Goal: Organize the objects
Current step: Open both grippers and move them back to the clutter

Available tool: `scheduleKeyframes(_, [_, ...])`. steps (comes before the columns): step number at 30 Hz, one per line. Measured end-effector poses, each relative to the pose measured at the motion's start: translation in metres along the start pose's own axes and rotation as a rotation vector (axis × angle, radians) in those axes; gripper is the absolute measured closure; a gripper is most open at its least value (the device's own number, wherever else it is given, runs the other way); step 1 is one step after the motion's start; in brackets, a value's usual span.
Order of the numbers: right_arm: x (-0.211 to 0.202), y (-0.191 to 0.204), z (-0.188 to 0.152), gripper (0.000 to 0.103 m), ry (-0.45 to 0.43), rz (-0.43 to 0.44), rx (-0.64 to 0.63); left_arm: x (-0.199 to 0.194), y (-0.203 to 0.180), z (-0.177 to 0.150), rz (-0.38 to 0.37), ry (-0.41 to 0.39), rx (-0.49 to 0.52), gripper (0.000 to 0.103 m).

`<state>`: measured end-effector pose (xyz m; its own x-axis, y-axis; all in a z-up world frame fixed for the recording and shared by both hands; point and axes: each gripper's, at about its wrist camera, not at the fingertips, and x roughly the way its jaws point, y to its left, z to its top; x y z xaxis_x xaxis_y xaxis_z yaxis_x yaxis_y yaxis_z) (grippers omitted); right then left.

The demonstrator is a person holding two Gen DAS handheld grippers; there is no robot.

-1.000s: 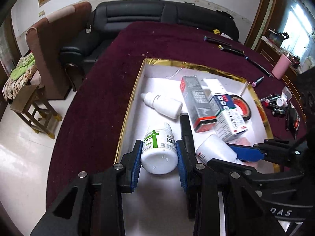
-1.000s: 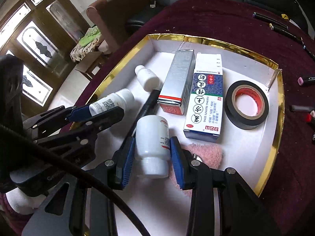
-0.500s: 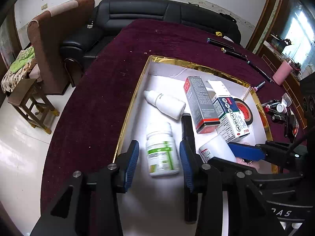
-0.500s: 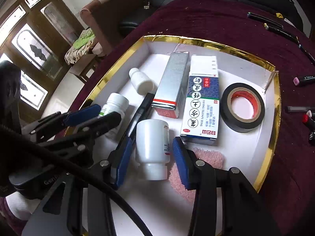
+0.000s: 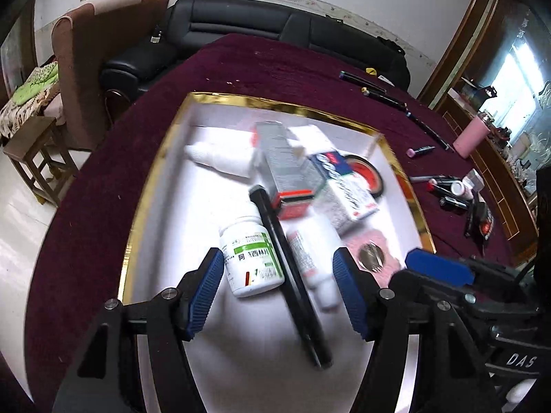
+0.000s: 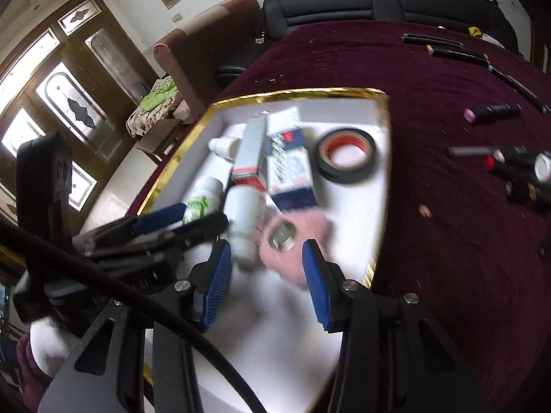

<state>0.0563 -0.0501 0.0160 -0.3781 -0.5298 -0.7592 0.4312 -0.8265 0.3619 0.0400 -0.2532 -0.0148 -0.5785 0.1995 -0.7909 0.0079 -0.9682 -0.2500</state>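
While both tools hang above the gold-rimmed tray (image 5: 156,158), neither pinches anything. The left tool (image 5: 275,287) has just been spreading its jaws; the green-label bottle (image 5: 253,258), the black pen (image 5: 289,275) and the plain white bottle (image 5: 310,258) lie between them at lower centre of the left view, untouched by the pads. The right tool (image 6: 263,284) stands spread, with the plain white bottle (image 6: 242,223) and the pink pad (image 6: 296,241) ahead of its pads.

Handling, as a judgement: both bottles look like light, rigid plastic with smooth round walls, so they may roll or slip. Take hold across the body at mid-length, not at the cap. The pink pad appears soft and will compress.

View differences: the right view, at centre, shows the black tape roll (image 6: 346,155) whole, and the left tool from the side at left of frame. The left view shows the green label's print, the pen's full length, and a pink cup (image 5: 470,137) at right edge on the table (image 5: 103,189).
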Motion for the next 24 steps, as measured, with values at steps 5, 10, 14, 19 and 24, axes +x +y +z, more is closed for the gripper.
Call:
scheduleKeyframes(5, [-0.026,-0.011,-0.014,0.061,-0.043,-0.005,0.014,-0.021,-0.009,0.001,-0.017,-0.081,-0.021,0.043])
scheduleKeyframes(10, [-0.068,-0.031,-0.017,0.045,-0.144,-0.064,0.024,-0.092,-0.051,-0.005,0.08,-0.363,0.087,0.035])
scheduleKeyframes(14, [-0.081,-0.054,-0.017,0.045,-0.189,-0.125,0.057,-0.152,-0.101,-0.024,0.163,-0.698,0.191,0.004])
scheduleKeyframes(19, [-0.093,-0.091,-0.021,0.045,-0.213,-0.222,0.097,-0.124,-0.122,-0.01,-0.115,-0.533,0.097,0.001])
scheduleKeyframes(24, [-0.111,-0.123,-0.027,0.045,-0.234,-0.369,0.082,-0.056,-0.144,-0.008,-0.211,-0.305,0.058,0.001])
